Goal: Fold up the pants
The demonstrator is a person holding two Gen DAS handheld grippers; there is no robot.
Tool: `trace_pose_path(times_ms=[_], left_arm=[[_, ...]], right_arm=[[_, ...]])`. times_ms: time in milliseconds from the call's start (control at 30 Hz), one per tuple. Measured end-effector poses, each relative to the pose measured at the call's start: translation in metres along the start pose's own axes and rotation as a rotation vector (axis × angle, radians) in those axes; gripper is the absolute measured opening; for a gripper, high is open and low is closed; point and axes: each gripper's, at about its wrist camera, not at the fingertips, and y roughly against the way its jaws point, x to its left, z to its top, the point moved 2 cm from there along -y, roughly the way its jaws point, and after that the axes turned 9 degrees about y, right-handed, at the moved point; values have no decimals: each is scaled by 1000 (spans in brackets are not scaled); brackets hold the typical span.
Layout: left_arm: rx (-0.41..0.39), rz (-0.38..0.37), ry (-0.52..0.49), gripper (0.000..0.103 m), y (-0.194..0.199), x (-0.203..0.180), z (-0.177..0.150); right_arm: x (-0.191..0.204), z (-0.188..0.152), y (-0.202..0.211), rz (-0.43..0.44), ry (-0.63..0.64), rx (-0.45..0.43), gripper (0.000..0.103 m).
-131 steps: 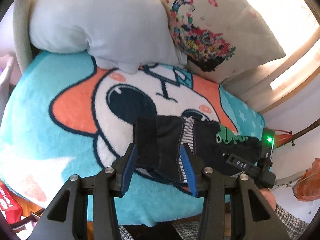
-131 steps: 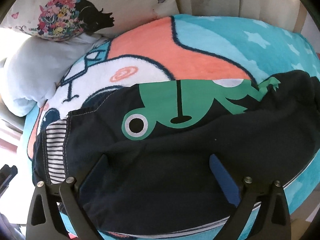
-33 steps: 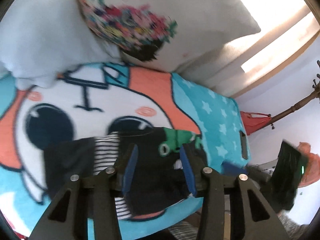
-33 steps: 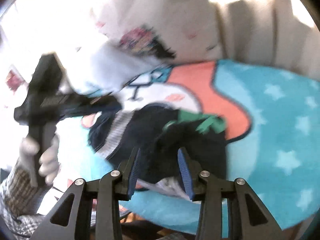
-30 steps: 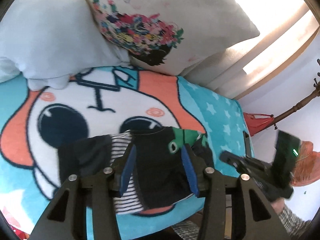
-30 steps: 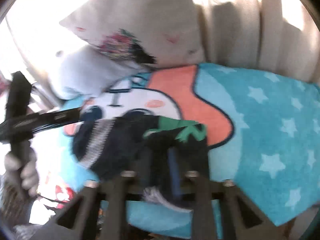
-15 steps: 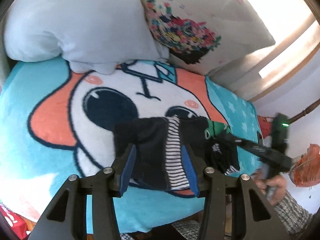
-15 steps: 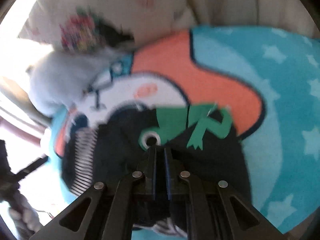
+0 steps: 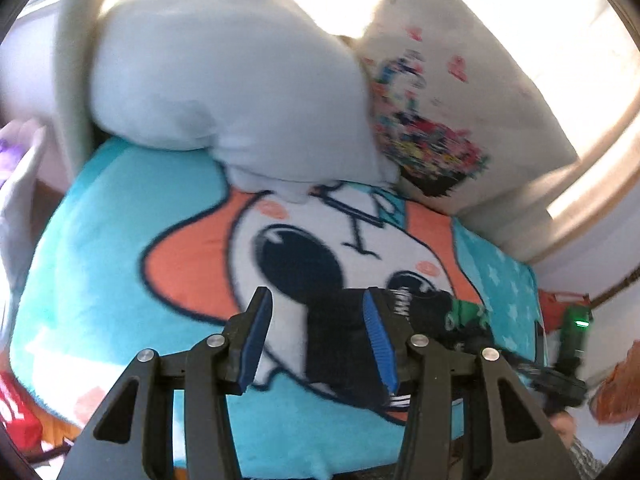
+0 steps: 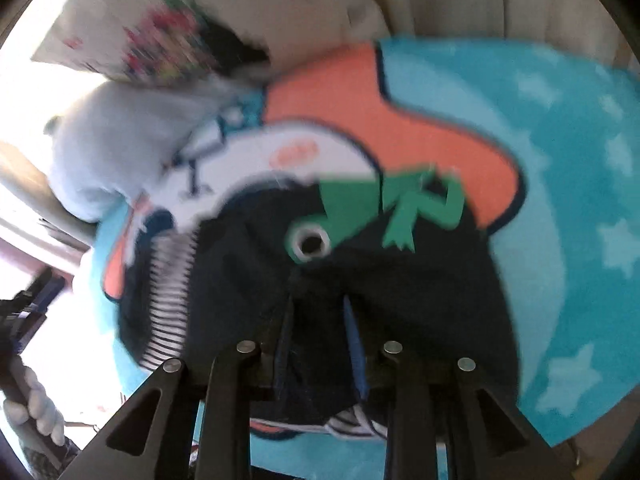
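1. located: dark pants (image 10: 400, 280) with green frog print (image 10: 384, 208) and striped waistband (image 10: 172, 300), lying bunched on the teal cartoon blanket (image 10: 560, 160), near its front edge; partly folded, by appearance.
2. left gripper (image 9: 316, 336): spread wide, holding nothing. one blue pad (image 9: 256, 336) over bare blanket, the other at the left end of the pants (image 9: 340, 340). hovering above the cloth, by the look of it; contact not confirmed.
3. right gripper (image 10: 320, 332): narrowed to a small gap with dark cloth bunched between the pads. whether truly clamped cannot be told, owing to blur.
4. pose: left tool pointed forward and downward across the blanket toward the grey pillow (image 9: 224, 80) and floral pillow (image 9: 460, 100). right tool low and close over the middle of the pants, angled down into the cloth; also visible at the right edge of the left view (image 9: 560, 364), green light on.
5. step in hand, judged: pinching a fold of the pants to carry it over.
6. advice for doing it well: confirm both layers are caught before lifting. lift only enough to clear the blanket pile. carry the fold straight so edges meet, waistband to hem. bring the left pads down on the free end to pin it against dragging.
7. risk noted: plush blanket may snag and ride up with the cloth.
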Motion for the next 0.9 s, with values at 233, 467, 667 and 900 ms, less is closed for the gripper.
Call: trace_pose_path(times_ms=[233, 467, 667, 900], left_arm=[[39, 60, 124, 46, 2, 48, -8], [63, 82, 163, 46, 5, 70, -25], [86, 81, 180, 46, 2, 81, -35], [150, -28, 152, 46, -17, 67, -42]], right_arm=[[73, 20, 9, 89, 172, -13, 50], [176, 37, -64, 141, 308, 172, 69], [219, 32, -132, -101, 477, 311, 78], [210, 21, -131, -168, 525, 321, 25]])
